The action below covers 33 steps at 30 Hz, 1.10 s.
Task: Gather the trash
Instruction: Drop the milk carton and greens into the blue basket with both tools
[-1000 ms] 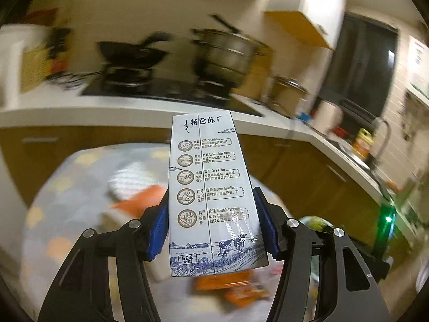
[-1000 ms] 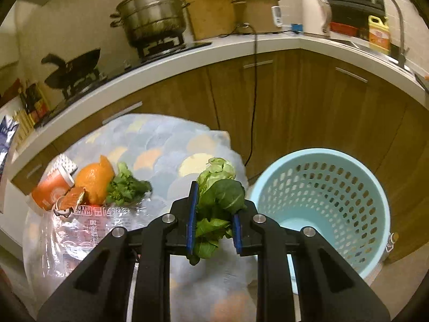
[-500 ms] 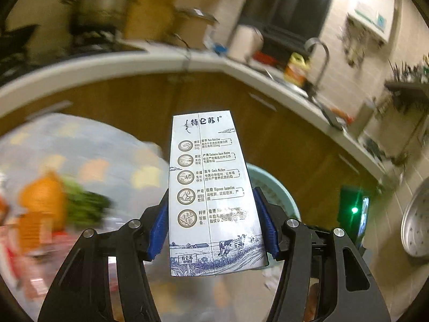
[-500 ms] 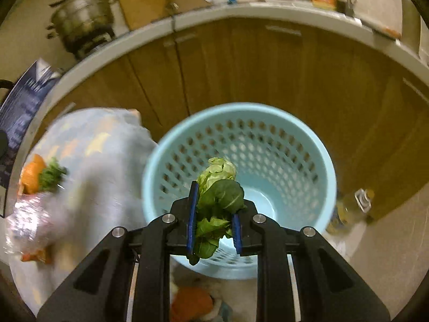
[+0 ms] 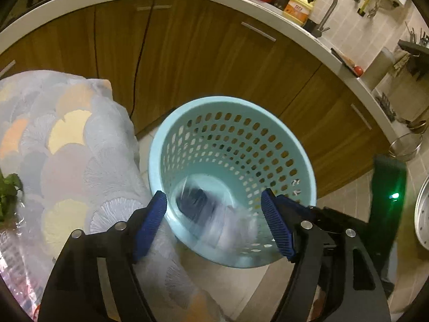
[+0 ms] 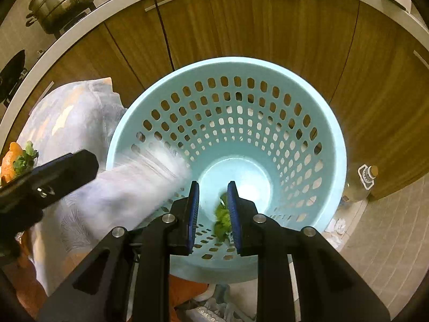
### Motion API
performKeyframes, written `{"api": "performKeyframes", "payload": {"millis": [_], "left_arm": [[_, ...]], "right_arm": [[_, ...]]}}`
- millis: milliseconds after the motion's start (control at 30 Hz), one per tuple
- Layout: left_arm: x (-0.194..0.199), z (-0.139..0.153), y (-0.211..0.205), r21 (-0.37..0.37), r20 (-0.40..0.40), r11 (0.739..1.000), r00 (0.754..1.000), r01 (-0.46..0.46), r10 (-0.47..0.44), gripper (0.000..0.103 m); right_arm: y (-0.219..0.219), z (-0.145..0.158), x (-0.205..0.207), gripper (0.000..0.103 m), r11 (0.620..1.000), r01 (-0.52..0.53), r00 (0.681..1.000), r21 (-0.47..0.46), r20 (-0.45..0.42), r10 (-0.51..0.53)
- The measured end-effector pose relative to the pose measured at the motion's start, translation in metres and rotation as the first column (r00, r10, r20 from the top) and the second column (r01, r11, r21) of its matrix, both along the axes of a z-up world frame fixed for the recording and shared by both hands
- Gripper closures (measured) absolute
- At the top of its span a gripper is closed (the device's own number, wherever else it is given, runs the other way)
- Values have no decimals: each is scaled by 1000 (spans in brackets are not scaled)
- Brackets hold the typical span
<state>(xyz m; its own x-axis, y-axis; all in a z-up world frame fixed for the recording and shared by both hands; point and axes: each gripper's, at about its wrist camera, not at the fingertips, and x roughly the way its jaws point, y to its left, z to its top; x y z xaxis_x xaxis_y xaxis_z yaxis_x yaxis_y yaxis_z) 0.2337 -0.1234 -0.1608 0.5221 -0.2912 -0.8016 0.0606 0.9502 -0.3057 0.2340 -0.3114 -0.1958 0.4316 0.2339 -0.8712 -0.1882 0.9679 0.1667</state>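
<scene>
Over the floor beside the wooden cabinets, we hold both grippers above the pale blue perforated basket (image 5: 292, 161).

Leftmost, the patterned cloth (image 5: 67, 145) drapes down next to the basket; a sprig of greens (image 5: 9, 196) lies at its far left edge, and in the right wrist view an orange (image 6: 10, 158) sits against greens on that same cloth.

Next, our left gripper (image 5: 214, 222) stands with its blue pads spread wide and nothing between them. Below it, inside the basket, a blurred white-and-dark shape shows: the milk carton (image 5: 211, 214), loose from the pads and smeared by motion. From the right wrist it reads as a white streak across the basket's left rim (image 6: 150, 171). We cannot tell whether it touches the bottom.

Moving right, our right gripper (image 6: 213, 212) has its pads parted by a narrow gap. The leafy scrap (image 6: 222, 220) shows green in that gap against the right pad, blurred; we cannot tell whether it is pinched or already loose above the basket floor.

Farthest right, a clear bottle (image 6: 362, 182) stands on the tiles just beside the basket.
</scene>
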Motion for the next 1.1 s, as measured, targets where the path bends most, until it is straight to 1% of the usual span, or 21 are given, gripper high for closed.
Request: {"api": "performKeyframes", "payload": {"millis": [100, 267, 467, 667, 767, 833, 867, 933, 1033, 1100], "left_arm": [[0, -1, 3, 4, -4, 1000, 1000, -5, 5, 32], [-7, 4, 8, 1, 23, 1000, 1000, -19, 19, 32], [-24, 18, 17, -14, 59, 999, 997, -50, 51, 32], [-58, 46, 33, -17, 133, 995, 986, -94, 96, 32], [-80, 66, 49, -8, 187, 992, 974, -126, 126, 32], [-100, 80, 64, 0, 230, 987, 960, -161, 157, 32], [-107, 85, 70, 3, 245, 985, 955, -174, 168, 30], [-128, 97, 89, 14, 284, 975, 936, -222, 209, 28], [-157, 110, 123, 36, 329, 952, 903, -305, 277, 26], [-178, 116, 150, 49, 354, 928, 876, -368, 329, 23]], "right_arm": [[-1, 2, -1, 81, 1000, 0, 1000, -2, 10, 0], [0, 11, -3, 81, 1000, 0, 999, 5, 36, -1], [7, 26, -11, 81, 1000, -18, 997, 15, 77, 17], [30, 50, -28, 81, 996, -82, 988, 36, 138, 76], [50, 62, -39, 81, 990, -134, 976, 38, 179, 125], [65, 68, -47, 81, 985, -167, 966, 42, 205, 155], [71, 70, -51, 81, 982, -181, 962, 45, 215, 168], [90, 74, -62, 81, 973, -225, 949, 46, 239, 208], [117, 77, -77, 81, 959, -280, 930, 44, 262, 259], [132, 80, -85, 81, 949, -312, 918, 41, 271, 290]]}}
